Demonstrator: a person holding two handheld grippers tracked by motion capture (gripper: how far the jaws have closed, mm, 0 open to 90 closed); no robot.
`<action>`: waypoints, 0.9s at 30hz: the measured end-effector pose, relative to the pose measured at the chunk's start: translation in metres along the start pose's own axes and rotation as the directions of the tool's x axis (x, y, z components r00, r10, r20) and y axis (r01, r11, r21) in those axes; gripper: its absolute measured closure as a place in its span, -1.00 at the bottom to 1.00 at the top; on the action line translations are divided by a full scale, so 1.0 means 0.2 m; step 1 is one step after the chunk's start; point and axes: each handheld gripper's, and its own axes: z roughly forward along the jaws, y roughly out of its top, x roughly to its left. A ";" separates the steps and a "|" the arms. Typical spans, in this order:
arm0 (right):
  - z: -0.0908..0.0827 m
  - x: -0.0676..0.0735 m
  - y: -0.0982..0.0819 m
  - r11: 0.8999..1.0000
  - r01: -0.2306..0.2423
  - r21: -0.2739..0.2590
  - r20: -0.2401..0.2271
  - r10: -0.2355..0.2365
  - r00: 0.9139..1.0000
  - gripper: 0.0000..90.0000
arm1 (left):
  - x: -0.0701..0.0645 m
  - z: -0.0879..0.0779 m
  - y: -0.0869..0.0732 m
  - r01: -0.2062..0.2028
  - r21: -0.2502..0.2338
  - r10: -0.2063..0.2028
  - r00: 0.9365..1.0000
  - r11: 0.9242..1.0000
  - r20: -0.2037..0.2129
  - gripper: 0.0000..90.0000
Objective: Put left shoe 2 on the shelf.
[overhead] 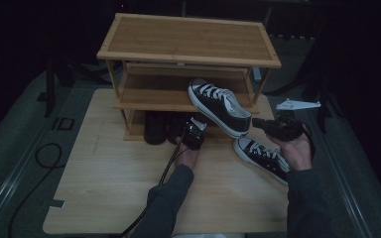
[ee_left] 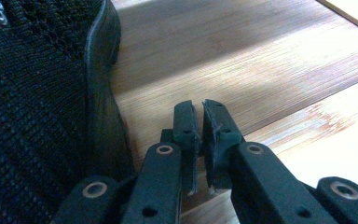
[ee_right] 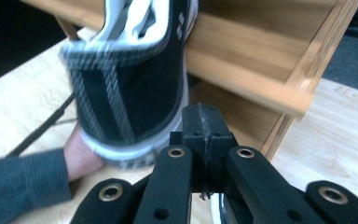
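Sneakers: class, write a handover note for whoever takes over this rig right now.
Left tool: nearly closed, empty, beside the dark shoes on the bottom shelf of the rack.
Right tool: shut, nothing seen in it, just behind the raised sneaker.
That sneaker's toe is on the middle shelf, with the heel overhanging.
The second sneaker lies on the table.
Left to do: seat the first sneaker, then probably shelve the second.
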 end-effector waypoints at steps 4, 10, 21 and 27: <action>-0.02 0.03 -0.06 1.000 0.013 0.008 -0.022 -0.013 1.000 1.00 | 0.00 0.00 0.00 -0.001 0.000 0.001 1.000 1.000 0.000 0.87; -0.04 0.11 -0.10 0.998 0.060 0.019 -0.042 -0.059 0.997 1.00 | 0.00 0.00 0.00 -0.001 0.000 0.001 1.000 1.000 -0.001 0.87; -0.02 0.15 -0.12 0.996 0.087 0.029 -0.066 -0.085 0.994 1.00 | 0.00 0.00 0.00 -0.001 0.000 0.001 1.000 1.000 -0.001 0.87; -0.01 0.16 -0.11 0.996 0.091 0.023 -0.081 -0.088 0.993 1.00 | 0.00 0.00 0.00 -0.002 0.001 0.002 1.000 1.000 -0.001 0.89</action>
